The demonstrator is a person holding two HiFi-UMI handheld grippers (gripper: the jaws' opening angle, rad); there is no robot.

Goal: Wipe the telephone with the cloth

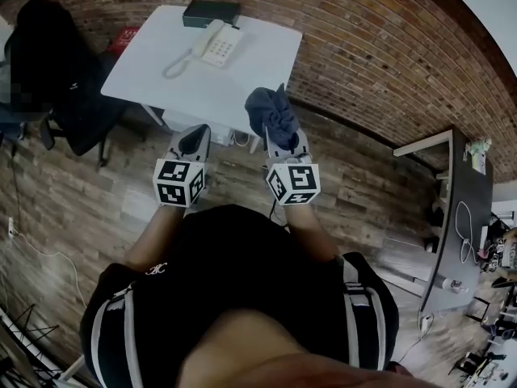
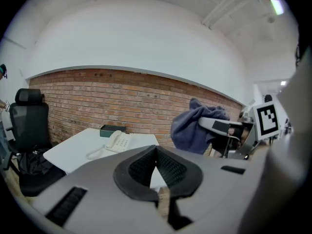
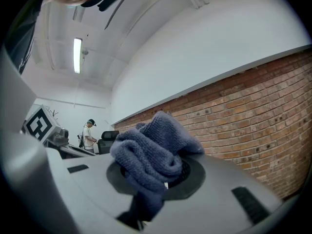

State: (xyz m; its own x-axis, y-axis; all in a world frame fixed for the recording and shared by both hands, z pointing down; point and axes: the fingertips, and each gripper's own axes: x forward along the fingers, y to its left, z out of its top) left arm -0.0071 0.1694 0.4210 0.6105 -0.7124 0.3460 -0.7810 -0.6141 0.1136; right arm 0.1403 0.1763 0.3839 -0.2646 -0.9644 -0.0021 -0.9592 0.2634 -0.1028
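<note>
**Approach stage, wiping not yet begun (head view).** The telephone (image 1: 218,44) sits at the far end of the white tabletop (image 1: 212,87), just beside a dark box (image 1: 211,12). Its handset appears to rest on the cradle, and its cord (image 1: 173,68) loops toward the near left. I hold both tongs short of the tabletop's near edge, well apart from the telephone.

My right tongs (image 1: 280,136) are clamped on the cloth (image 1: 271,113). The right gripper view shows the jaws pinching one bunched fold, with most of the fabric heaped loosely above and ahead of them. My left tongs (image 1: 194,138) are closed, or very nearly so, with nothing between them.

**Hazards, as I judge them.**
- (a) Only a fold is pinched, so drag against the keypad could pull the cloth free mid-stroke.
- (b) The heap hides the jaw tips from me. If it rides to one side, hard tips rather than fabric would meet the plastic.
- (c) The telephone looks light and nothing holds it down. A sideways stroke could slide it against the box or toward the far edge, or tip the handset off. My empty left tongs could steady the base, but they are not placed for that.
- (d) The cord lies on the line of approach from the left and could snag.
</note>
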